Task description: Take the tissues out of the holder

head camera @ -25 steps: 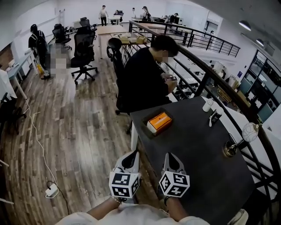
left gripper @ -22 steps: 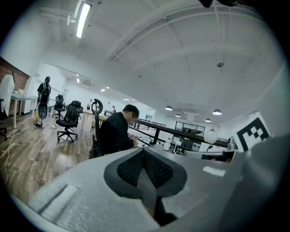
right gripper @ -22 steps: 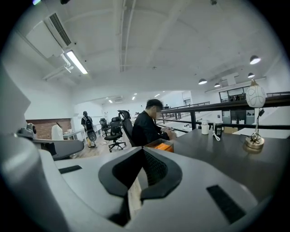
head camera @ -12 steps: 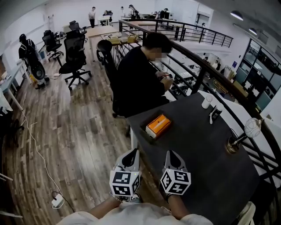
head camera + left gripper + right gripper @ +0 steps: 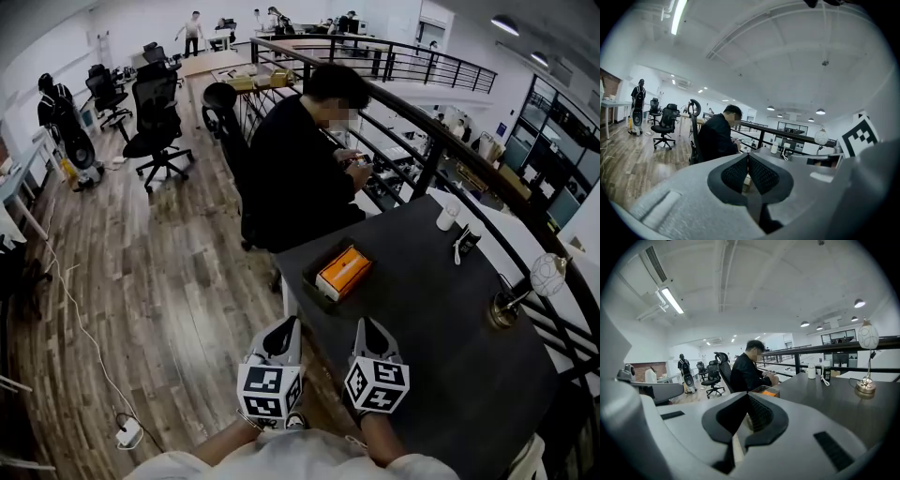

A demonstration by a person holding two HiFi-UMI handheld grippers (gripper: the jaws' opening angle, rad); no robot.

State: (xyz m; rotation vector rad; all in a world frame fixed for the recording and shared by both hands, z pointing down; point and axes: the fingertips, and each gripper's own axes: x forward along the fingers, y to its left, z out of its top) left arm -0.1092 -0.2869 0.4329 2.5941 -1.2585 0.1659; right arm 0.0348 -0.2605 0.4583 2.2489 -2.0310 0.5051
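Orange tissue pack in its dark holder lies well apart at 12 o'clock from the nearer right gripper; long axis toward 2 o'clock; right gripper and left gripper both closed, empty.

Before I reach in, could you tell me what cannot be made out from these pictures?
- Head view: the orange tissue pack in the holder is too small to show its opening or a loose sheet.
- Left gripper view: the left gripper's shut jaws hide nearly all of the holder.
- Right gripper view: the right gripper covers the holder's lower part.
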